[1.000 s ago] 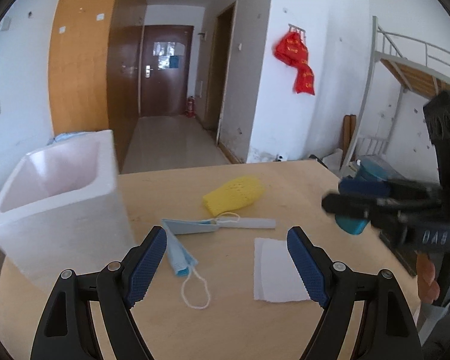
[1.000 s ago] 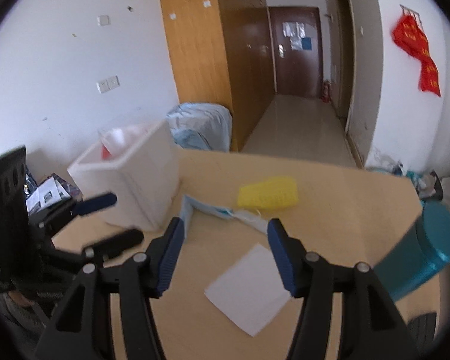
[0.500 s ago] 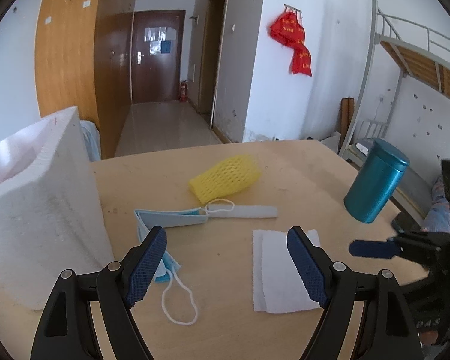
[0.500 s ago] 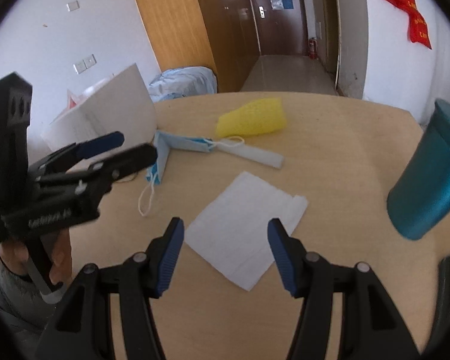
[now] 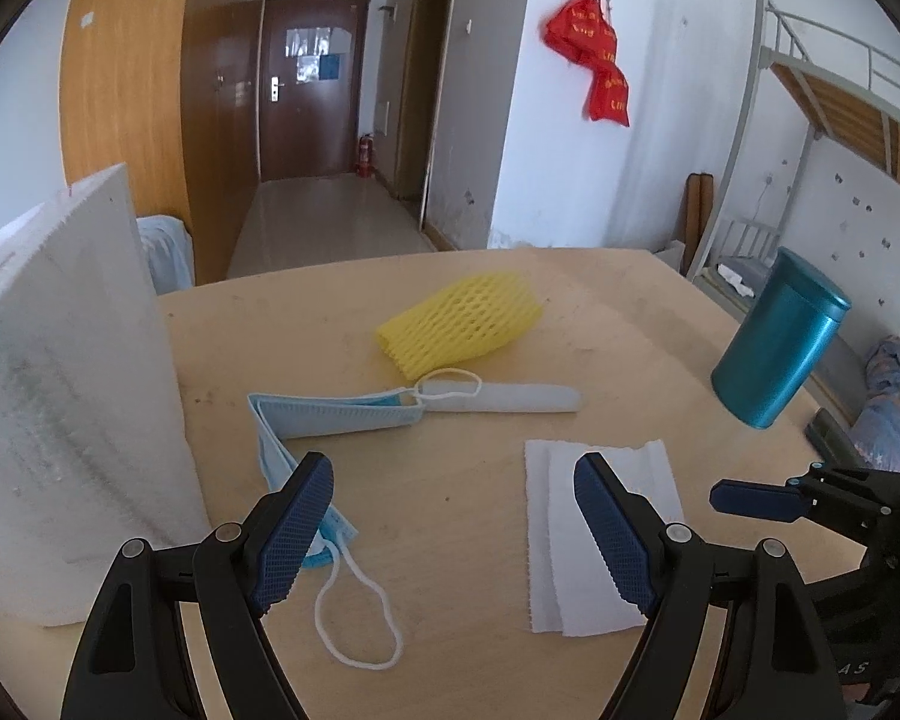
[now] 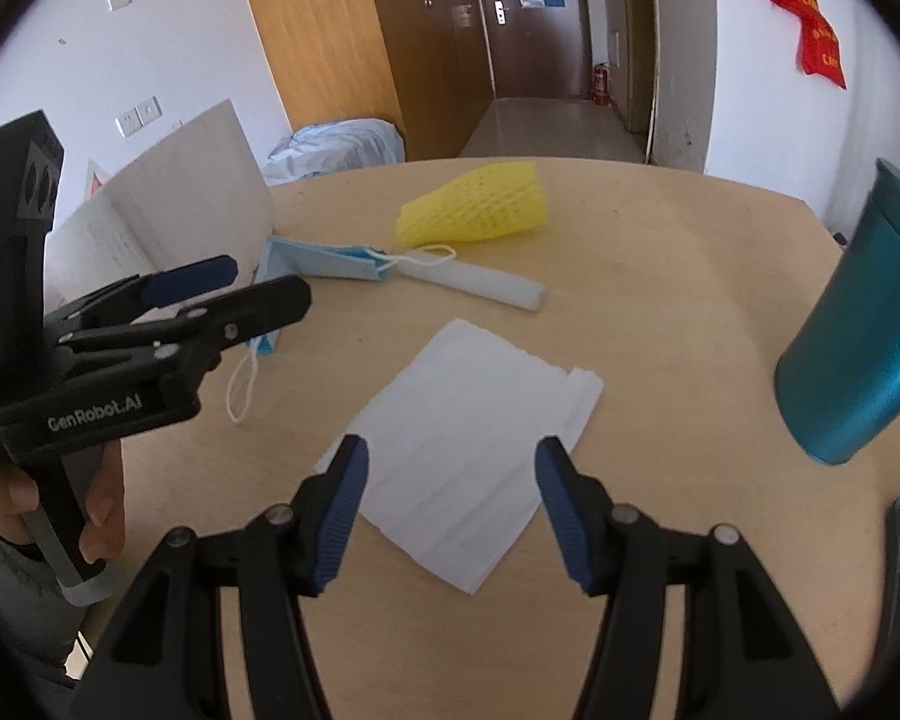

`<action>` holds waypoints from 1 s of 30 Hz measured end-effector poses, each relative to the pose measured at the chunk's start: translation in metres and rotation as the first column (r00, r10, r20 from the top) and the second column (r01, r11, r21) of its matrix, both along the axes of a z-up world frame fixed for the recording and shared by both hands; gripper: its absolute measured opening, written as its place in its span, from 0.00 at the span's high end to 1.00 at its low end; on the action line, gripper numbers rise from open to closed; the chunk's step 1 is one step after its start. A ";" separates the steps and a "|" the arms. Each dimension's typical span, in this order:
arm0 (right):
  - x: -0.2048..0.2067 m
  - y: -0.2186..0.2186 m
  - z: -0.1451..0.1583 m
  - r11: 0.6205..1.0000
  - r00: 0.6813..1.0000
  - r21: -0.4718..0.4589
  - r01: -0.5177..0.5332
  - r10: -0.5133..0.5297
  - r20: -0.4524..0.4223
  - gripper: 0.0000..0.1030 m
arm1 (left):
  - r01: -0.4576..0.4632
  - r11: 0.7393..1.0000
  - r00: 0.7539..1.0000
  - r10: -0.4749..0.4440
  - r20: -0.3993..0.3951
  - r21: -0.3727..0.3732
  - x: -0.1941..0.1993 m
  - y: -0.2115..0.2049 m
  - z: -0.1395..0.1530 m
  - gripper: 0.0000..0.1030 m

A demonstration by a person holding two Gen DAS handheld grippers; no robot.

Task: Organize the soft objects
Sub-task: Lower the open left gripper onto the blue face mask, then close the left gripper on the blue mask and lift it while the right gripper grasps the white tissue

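A yellow foam net sleeve lies at the far side of the wooden table. A blue face mask lies folded beside the white foam box. A white strip lies near it. A folded white tissue lies nearest. My left gripper is open and empty above the table between mask and tissue. My right gripper is open and empty, low over the tissue.
A teal metal canister stands at the table's right edge. A dark phone-like object lies by that edge. The foam box stands upright at the left. A bunk bed is at the right.
Both grippers have come down and forward toward the table. The tissue and mask now sit closer to the fingers. Both stay open.
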State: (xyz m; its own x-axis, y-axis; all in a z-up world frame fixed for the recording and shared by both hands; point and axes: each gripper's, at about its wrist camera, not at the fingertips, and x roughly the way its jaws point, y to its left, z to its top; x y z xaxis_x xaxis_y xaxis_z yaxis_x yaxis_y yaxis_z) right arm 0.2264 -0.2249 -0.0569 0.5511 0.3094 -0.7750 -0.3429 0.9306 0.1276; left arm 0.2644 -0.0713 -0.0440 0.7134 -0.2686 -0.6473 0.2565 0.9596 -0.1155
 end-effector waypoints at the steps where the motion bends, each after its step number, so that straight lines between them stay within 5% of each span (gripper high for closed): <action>1: 0.001 0.000 0.000 1.000 1.000 -0.001 -0.002 0.002 -0.002 0.39 | 0.003 1.000 1.000 -0.003 -0.009 -0.003 0.003 0.000 -0.002 0.19; 18: -0.001 0.003 -0.002 0.999 0.999 -0.015 -0.033 0.033 -0.014 0.39 | -0.089 0.992 0.993 0.095 -0.066 0.084 0.035 0.008 -0.031 0.23; 30: -0.003 0.003 -0.001 0.999 0.999 -0.008 -0.031 0.031 -0.012 0.40 | -0.113 0.990 0.987 0.121 -0.107 0.083 0.044 0.014 -0.042 0.75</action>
